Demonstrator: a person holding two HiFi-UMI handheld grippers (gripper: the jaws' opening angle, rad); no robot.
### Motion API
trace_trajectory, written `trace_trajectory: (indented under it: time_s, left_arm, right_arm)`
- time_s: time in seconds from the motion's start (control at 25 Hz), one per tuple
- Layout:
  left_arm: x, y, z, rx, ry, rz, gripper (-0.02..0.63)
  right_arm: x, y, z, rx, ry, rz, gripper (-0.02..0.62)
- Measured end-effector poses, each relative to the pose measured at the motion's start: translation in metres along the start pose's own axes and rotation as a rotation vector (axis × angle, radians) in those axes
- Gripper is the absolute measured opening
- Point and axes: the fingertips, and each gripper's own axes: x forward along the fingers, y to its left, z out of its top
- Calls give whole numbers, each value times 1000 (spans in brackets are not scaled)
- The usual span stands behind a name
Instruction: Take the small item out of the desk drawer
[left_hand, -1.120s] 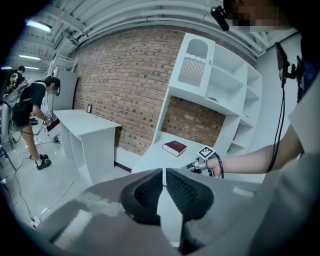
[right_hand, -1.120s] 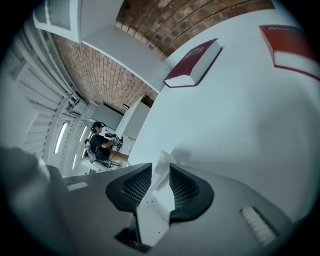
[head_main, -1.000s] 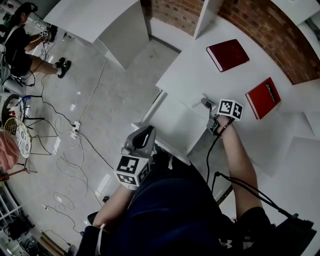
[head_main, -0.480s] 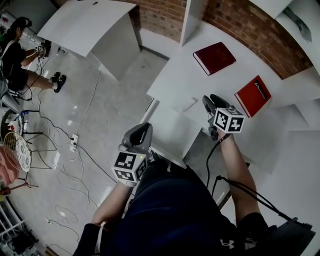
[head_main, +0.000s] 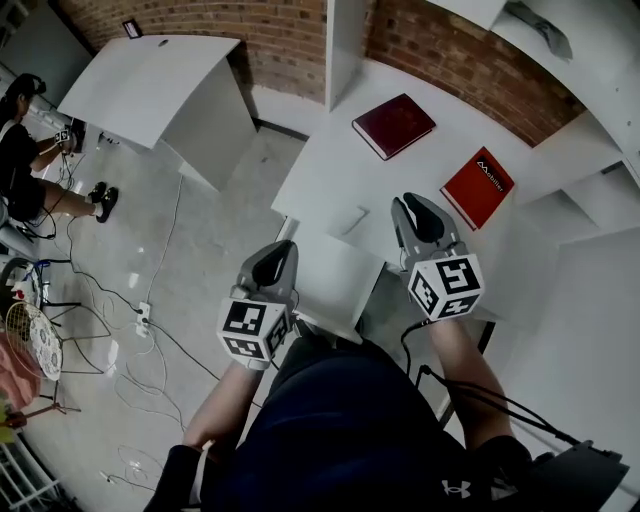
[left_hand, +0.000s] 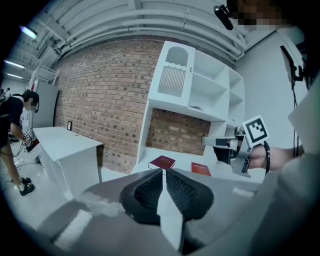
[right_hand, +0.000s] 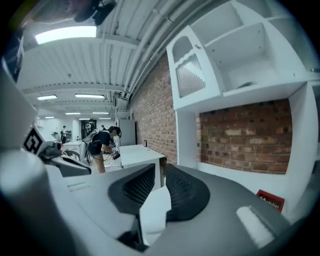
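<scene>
Head view: at the white desk's (head_main: 330, 170) near edge, left gripper (head_main: 278, 255) sits closed and empty; right gripper's (head_main: 412, 208) jaws are closing on nothing.

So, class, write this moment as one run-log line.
left gripper: shut, empty | right gripper: jaws closing, empty | drawer: open

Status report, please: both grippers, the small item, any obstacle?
Left gripper shut, empty. Right gripper closing, nothing between its jaws. Small white item lies on the desk top; drawer pulled out. No obstacle seen.
</scene>
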Motion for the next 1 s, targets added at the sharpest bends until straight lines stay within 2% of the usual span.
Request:
trace_trajectory:
  time_s: [0.2,0.4,0.6,0.72,1.0]
  left_arm:
    - [8,-12,22,50,-46,-30,23]
    - [8,-19,40,133,-99,-40,23]
    - [3,-27,49,229,-130,-25,23]
    - [0,-24,48,232,-133,-24,23]
    - [1,-16,43,222,-120,-25,23]
  right_arm:
    - [-30,16,36,-170,-103,-45,35]
    - [-48,27,52,-267,-158,-64,3]
    - [-54,31,52,-279,-163,-63,3]
    - [-54,33,54,-280,-196,-49,3]
    - [-52,36,53,-257,-189,-47,3]
